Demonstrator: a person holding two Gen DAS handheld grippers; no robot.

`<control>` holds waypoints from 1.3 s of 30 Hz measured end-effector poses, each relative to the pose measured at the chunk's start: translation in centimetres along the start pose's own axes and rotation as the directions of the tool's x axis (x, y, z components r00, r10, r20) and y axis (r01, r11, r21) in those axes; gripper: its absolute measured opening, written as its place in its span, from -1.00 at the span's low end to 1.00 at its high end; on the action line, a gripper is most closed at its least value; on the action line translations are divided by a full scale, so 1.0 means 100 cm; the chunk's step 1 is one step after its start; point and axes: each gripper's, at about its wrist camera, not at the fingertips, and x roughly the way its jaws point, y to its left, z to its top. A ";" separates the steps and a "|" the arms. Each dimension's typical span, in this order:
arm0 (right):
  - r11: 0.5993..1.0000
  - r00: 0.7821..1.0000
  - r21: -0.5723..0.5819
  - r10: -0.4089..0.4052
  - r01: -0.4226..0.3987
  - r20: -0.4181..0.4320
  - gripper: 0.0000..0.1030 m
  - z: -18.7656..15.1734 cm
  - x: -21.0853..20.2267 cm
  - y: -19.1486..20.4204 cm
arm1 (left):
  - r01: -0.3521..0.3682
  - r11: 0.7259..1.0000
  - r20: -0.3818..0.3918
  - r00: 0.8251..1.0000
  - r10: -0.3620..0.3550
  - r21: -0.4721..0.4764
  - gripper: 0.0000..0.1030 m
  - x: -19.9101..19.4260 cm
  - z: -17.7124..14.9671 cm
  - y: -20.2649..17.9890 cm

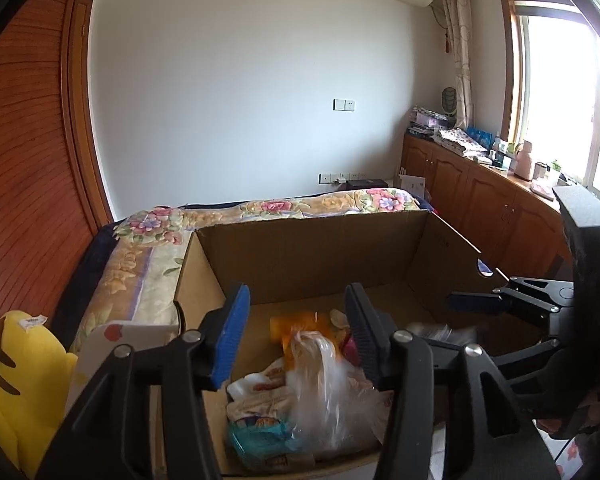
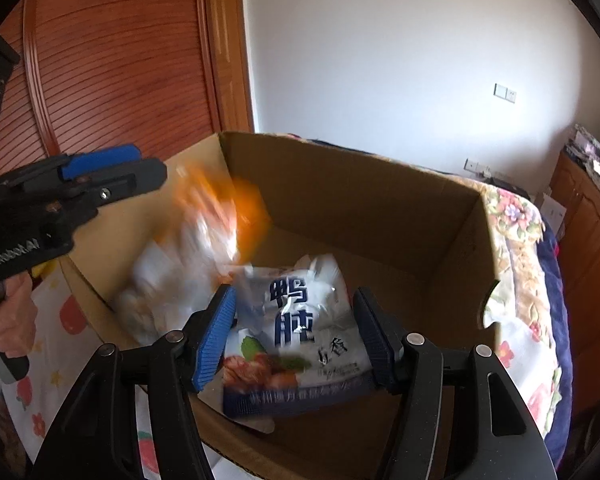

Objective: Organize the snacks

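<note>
An open cardboard box [image 1: 312, 256] sits on a bed and holds several snack packs. My left gripper [image 1: 296, 336] is open above its near left part, over a clear plastic bag of snacks [image 1: 320, 392] and an orange pack [image 1: 296, 324]. In the right wrist view the box [image 2: 360, 200] is below my right gripper [image 2: 296, 328], which is open. A white and blue snack pouch [image 2: 296, 332] lies between its fingers, apart from the pads. A blurred orange and white bag [image 2: 208, 216] is in mid-air near the left gripper [image 2: 112, 168].
The bed has a floral quilt [image 1: 148, 256]. A yellow plush toy [image 1: 16, 376] lies at the left. A wooden wardrobe door [image 2: 112, 64] is behind the box. Wooden cabinets [image 1: 480, 192] with clutter run under the window at the right.
</note>
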 end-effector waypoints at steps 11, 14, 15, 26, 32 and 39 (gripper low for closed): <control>0.999 0.999 0.036 -0.016 0.015 0.031 0.23 -0.011 -0.040 0.009 | -0.032 0.999 -0.004 0.999 0.032 0.027 -0.03 -0.046 -0.020 -0.008; 0.998 0.998 0.049 -0.030 0.028 0.049 0.23 -0.017 -0.064 0.016 | -0.034 0.999 -0.006 0.999 0.034 0.020 -0.03 -0.065 -0.028 -0.009; 0.998 0.998 0.053 -0.035 0.032 0.055 0.23 -0.020 -0.071 0.018 | -0.035 0.999 -0.006 0.999 0.035 0.019 -0.03 -0.069 -0.031 -0.010; 0.992 0.992 0.100 -0.085 0.076 0.093 0.23 -0.062 -0.137 0.040 | -0.037 0.999 -0.005 0.999 0.038 0.034 -0.02 -0.128 -0.067 -0.028; 0.988 0.989 0.121 -0.105 0.092 0.106 0.23 -0.086 -0.161 0.053 | -0.026 0.999 -0.008 1.000 0.026 0.031 -0.02 -0.153 -0.087 -0.042; 0.982 0.983 0.139 -0.140 0.124 0.118 0.23 -0.115 -0.183 0.067 | -0.011 1.000 -0.026 1.000 0.011 0.022 -0.02 -0.173 -0.112 -0.057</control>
